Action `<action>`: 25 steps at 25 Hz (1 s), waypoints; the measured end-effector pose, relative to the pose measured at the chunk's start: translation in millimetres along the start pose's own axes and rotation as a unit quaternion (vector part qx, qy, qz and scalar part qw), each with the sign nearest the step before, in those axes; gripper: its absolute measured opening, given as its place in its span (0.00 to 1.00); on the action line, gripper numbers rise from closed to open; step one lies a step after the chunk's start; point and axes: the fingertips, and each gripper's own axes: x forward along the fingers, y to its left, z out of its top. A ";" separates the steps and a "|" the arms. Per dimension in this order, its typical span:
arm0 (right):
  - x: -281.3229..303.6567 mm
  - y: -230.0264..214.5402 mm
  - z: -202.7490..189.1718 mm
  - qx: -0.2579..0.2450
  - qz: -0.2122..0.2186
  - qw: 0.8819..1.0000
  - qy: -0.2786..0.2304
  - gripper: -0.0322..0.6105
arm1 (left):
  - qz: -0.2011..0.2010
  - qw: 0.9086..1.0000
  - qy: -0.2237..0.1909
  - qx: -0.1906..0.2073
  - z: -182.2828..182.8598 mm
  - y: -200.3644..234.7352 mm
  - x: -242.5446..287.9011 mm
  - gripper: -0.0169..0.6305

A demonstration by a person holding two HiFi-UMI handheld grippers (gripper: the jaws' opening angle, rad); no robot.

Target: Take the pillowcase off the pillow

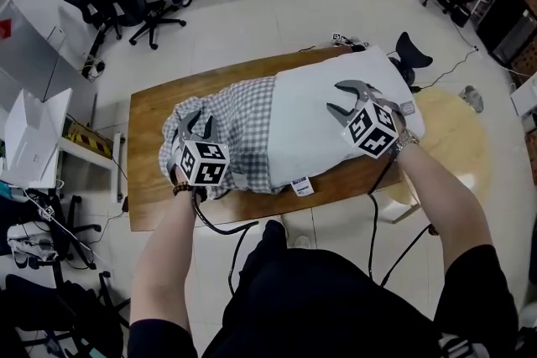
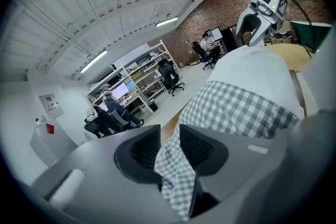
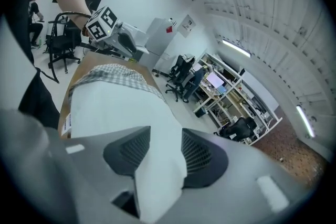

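Note:
A white pillow [image 1: 327, 130] lies across the wooden table [image 1: 147, 130]. A grey-and-white checked pillowcase [image 1: 235, 121] is bunched over its left half. My left gripper [image 1: 195, 123] sits at the pillowcase's left end. In the left gripper view a fold of the checked cloth [image 2: 236, 107] hangs loosely between the parted pads of the left gripper [image 2: 169, 139], with a gap beside one pad. My right gripper [image 1: 342, 96] is on the bare right part of the pillow. In the right gripper view the right gripper [image 3: 165, 147] is shut on a thick fold of the white pillow [image 3: 115, 107].
A white tag [image 1: 302, 186] hangs from the pillow at the table's front edge, and cables trail down toward the person. A round wooden table [image 1: 457, 138] stands to the right, a white box [image 1: 29, 142] to the left. Office chairs [image 1: 138, 0] and seated people are farther back.

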 end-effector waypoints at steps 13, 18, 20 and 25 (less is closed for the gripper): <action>87.9 -57.3 28.6 0.085 0.117 0.989 0.012 0.40 | -0.104 0.994 -0.021 -0.023 28.8 25.2 82.2 0.28; 124.9 -78.9 32.0 0.096 0.168 0.981 0.035 0.43 | -0.134 0.991 -0.010 -0.023 39.7 36.5 118.1 0.30; 142.5 -80.5 34.8 0.101 0.190 0.975 0.048 0.44 | -0.148 0.989 -0.008 -0.015 37.7 41.0 132.0 0.32; 181.6 -85.6 36.9 0.111 0.235 0.963 0.074 0.46 | -0.190 0.982 -0.002 -0.004 33.3 44.5 164.1 0.35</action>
